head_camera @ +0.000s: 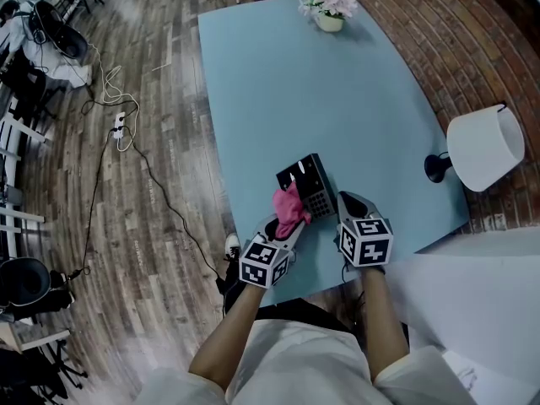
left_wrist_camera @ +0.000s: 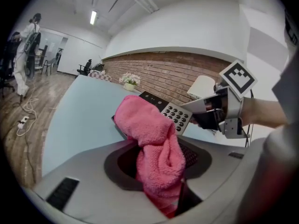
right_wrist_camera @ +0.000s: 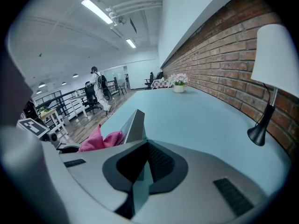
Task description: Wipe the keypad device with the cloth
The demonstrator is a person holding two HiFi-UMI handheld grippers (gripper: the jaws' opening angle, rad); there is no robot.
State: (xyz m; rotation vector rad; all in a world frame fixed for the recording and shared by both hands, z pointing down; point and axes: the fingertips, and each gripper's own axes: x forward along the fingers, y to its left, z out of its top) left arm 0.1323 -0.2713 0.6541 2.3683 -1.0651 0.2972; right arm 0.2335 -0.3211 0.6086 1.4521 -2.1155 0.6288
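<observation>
Left gripper (head_camera: pixel 285 228) holds cloth (head_camera: pixel 289 207) on keypad device (head_camera: pixel 309 179) gripped by right gripper (head_camera: pixel 344 201).

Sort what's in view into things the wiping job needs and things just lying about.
Belongs to the job:
- pink cloth, clamped in the left hand-held gripper
- keypad device, held at its edge by the right hand-held gripper

Just lying about:
- flower pot at the far end of the table
- white lamp
- power strip on the floor
</observation>
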